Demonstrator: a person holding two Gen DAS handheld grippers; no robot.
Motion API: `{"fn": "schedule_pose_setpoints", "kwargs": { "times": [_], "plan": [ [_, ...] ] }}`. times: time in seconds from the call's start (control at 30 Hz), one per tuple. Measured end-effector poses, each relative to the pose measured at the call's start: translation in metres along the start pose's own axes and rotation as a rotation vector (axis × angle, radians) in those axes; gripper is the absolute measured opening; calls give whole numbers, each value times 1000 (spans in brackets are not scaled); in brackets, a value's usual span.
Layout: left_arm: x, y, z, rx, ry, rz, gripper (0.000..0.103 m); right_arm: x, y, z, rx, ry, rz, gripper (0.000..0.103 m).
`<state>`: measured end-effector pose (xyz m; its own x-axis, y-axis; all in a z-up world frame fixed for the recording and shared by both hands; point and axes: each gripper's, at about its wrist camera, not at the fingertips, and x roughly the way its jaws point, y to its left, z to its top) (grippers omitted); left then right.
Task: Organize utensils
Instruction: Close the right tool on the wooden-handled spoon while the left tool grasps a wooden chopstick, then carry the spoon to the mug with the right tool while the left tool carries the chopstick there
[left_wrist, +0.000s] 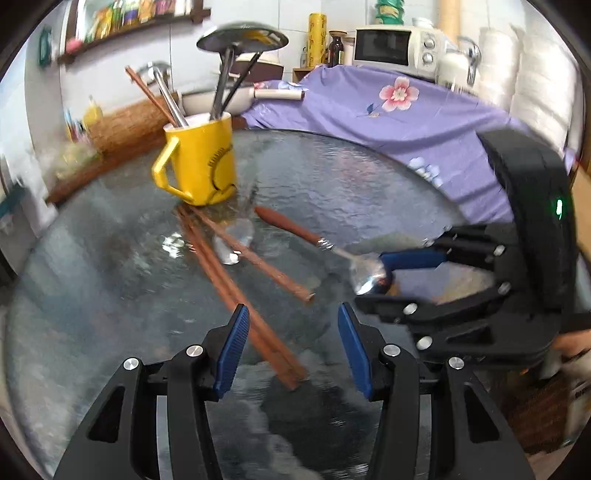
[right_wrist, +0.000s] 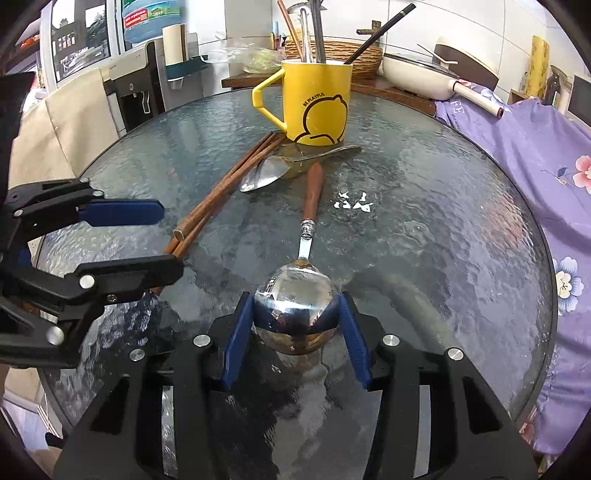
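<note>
Right gripper (right_wrist: 295, 314) fingers (right_wrist: 236, 332) clamp the wooden-handled spoon's (right_wrist: 299, 295) bowl.

A home kitchen: a microwave (left_wrist: 397, 48), a water dispenser (right_wrist: 136, 85), a lidded pan (right_wrist: 424, 74) and a spice shelf (left_wrist: 129, 22).

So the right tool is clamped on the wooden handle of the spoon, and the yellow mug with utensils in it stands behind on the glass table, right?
Not quite. The right tool is clamped on the spoon's shiny metal bowl, not its wooden handle, which points away toward the mug; the right wrist view shows this. The rest holds: the yellow mug with utensils in it stands behind on the glass table.
</note>
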<state>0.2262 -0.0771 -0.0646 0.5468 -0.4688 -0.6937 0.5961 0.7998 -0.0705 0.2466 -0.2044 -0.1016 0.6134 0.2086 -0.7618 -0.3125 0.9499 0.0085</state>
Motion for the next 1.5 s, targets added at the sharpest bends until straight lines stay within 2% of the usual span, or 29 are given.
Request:
{"fn": "schedule_pose_setpoints", "kwargs": {
  "times": [0.07,0.2,0.43,0.6,0.9,1.03,1.23,1.5],
  "plan": [
    [2,3,3,-40,18,-33,49,-2,-3,-3,-1,-4,-2,48],
    [8,5,9,-103,39,11,49,-4,-4,-5,1,-11,-4,48],
    [17,8,13,-184,64,20,27,-4,-4,-6,-1,-17,-2,48],
    [16,8,14,-192,51,69,17,-5,-3,-7,-2,-20,-4,48],
    [-1,14,5,-203,17,138,12,-10,-4,-10,-19,-22,-1,48],
    [-27,15,1,-166,-35,214,10,-18,-5,-11,-31,-24,18,48],
    [-62,28,8,-184,-132,248,8,-37,-15,-4,-11,-35,63,48],
    [-107,34,28,-158,-295,308,7,-80,-14,13,-58,-121,84,48]
  ]
}}
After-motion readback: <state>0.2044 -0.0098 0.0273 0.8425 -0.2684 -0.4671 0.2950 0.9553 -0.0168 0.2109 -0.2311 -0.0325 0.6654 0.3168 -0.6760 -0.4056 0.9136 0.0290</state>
